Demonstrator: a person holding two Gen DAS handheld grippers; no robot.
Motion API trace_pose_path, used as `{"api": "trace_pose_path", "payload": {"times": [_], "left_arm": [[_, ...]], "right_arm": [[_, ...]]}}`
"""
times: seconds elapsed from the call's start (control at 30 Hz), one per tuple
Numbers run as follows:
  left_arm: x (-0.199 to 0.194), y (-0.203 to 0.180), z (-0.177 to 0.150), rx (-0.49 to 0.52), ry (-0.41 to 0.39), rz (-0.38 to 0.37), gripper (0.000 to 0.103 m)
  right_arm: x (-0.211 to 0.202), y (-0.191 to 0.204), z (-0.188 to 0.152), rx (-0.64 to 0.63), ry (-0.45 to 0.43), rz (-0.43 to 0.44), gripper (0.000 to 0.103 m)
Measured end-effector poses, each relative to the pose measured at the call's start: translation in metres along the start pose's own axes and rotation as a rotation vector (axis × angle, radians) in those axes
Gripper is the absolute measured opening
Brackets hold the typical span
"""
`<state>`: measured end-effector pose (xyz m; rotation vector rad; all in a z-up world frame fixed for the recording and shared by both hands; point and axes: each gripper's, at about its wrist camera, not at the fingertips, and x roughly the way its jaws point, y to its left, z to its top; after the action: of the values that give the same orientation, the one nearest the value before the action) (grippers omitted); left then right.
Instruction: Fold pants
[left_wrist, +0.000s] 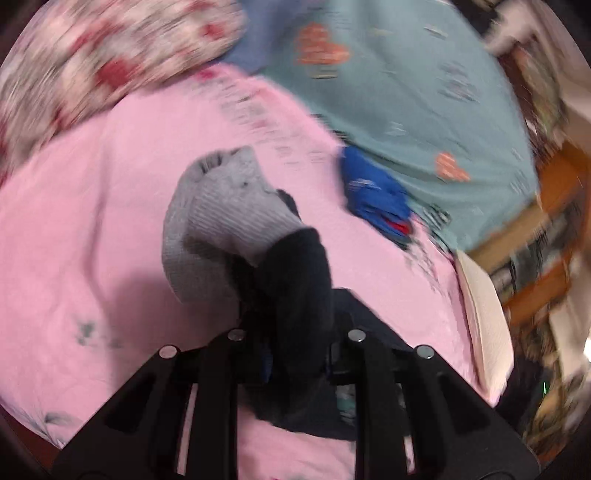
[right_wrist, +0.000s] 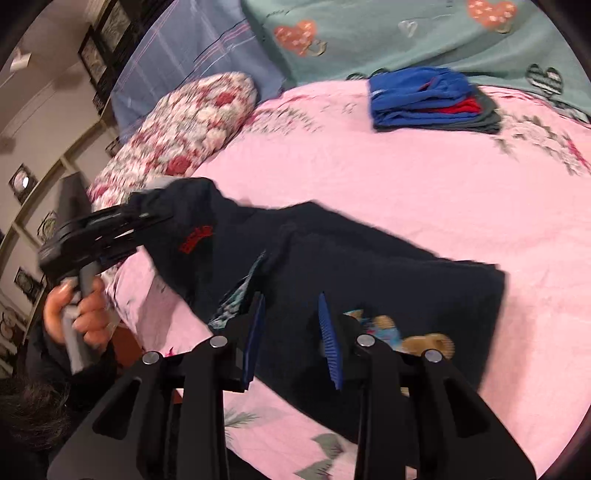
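The left tool (right_wrist: 147, 218) is clenched on the dark pants' (right_wrist: 332, 258) grey cuff, lifted off the pink bed (right_wrist: 406, 184). The right tool (right_wrist: 291, 332) straddles the waist, spread apart. Carry the cuff across evenly, keeping the fabric taut.

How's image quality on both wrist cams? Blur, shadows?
Left wrist: heavy motion blur across the frame, so the floral pillow and blue folded stack smear; the gripper shadow falls on the pink sheet. Right wrist: sharper, the dark pants are readable, mild blur at the edges; fisheye curvature in both.
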<state>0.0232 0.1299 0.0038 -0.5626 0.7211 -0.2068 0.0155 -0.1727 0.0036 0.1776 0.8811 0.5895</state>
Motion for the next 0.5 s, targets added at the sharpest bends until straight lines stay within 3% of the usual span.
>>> {"api": "trace_pose_path", "payload": {"times": [0.1, 0.2, 0.27, 0.33, 0.37, 0.4, 0.43, 0.5], "left_arm": [[-0.002, -0.078, -0.021, 0.235, 0.031, -0.09, 0.019], [0.029, -0.134, -0.063, 0.404, 0.181, -0.18, 0.019], [0.071, -0.155, -0.098, 0.495, 0.349, -0.175, 0.02], [0.104, -0.16, -0.122, 0.551, 0.452, -0.155, 0.024], [0.108, -0.162, -0.126, 0.559, 0.449, -0.157, 0.024], [0.103, -0.166, -0.126, 0.573, 0.428, -0.164, 0.032], [0.097, -0.169, -0.125, 0.573, 0.425, -0.191, 0.051], [0.08, -0.172, -0.12, 0.564, 0.397, -0.225, 0.064]], "right_arm": [[-0.032, -0.028, 0.003, 0.066, -0.086, -0.048, 0.032], [-0.062, -0.057, 0.001, 0.13, -0.154, -0.115, 0.032], [-0.075, -0.072, -0.006, 0.165, -0.171, -0.153, 0.035], [-0.08, -0.089, -0.017, 0.218, -0.149, -0.171, 0.052], [-0.079, -0.093, -0.02, 0.236, -0.138, -0.164, 0.053], [-0.078, -0.098, -0.025, 0.26, -0.122, -0.142, 0.053], [-0.076, -0.099, -0.029, 0.271, -0.106, -0.111, 0.053], [-0.075, -0.097, -0.03, 0.274, -0.089, -0.047, 0.056]]}}
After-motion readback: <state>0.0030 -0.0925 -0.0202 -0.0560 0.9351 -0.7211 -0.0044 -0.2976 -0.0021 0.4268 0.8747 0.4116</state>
